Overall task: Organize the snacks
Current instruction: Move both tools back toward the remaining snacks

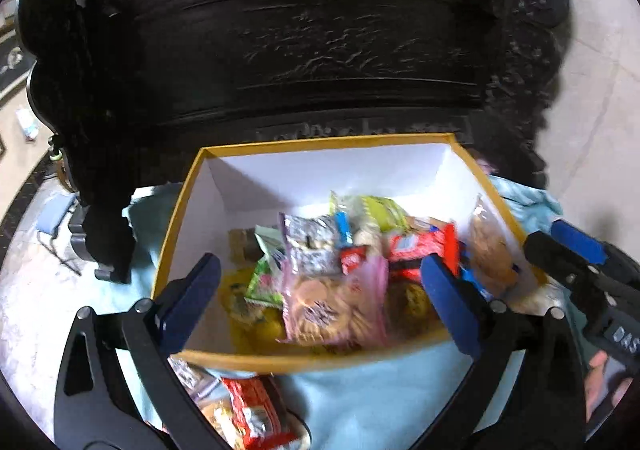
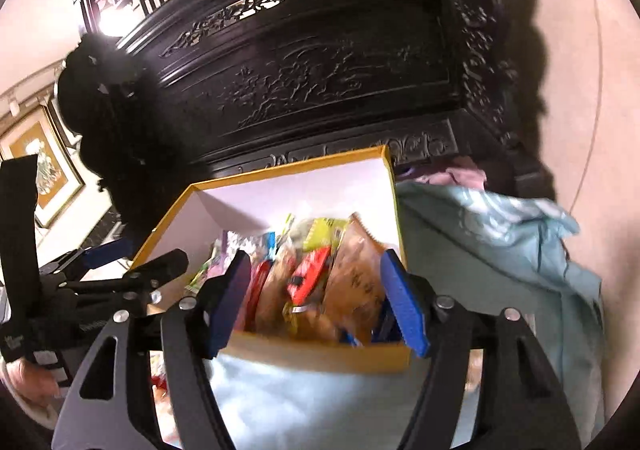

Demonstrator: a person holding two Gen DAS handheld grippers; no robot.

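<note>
From my remote station, both wrist views face a tall piece of dark carved furniture (image 1: pixel 304 50) that stands directly behind the work area and blocks the view beyond it. Pale floor tiles (image 1: pixel 600 98) show to its right. A framed picture (image 2: pixel 44 166) hangs on the wall at the left of the right wrist view.

The yellow-rimmed box (image 1: pixel 320 360), white inside, sits on a light blue cloth (image 1: pixel 380 402). The snack packets (image 1: pixel 332 270) are piled in the near half of the box; the far half shows bare white floor. More packets, one of them a red wrapper (image 1: pixel 256 410), lie on the cloth outside the near wall, at the lower left of the left wrist view.

The left gripper (image 1: pixel 320 286) hangs over the near wall with its blue pads spread wide; nothing is between them. The right gripper (image 2: pixel 320 302) is partly open above the box's near right corner, and I see no packet pinched between its pads.

Motion blur smears every packet, so no brand reads clearly. The loose packets are cut off by the frame edge and the left finger (image 1: pixel 188 294). Packets under the pile are hidden. The only legible writing is "DAS" in white on the right tool's body as seen from the left wrist camera. A crumpled pink item (image 2: pixel 460 174) behind the cloth cannot be identified.
</note>
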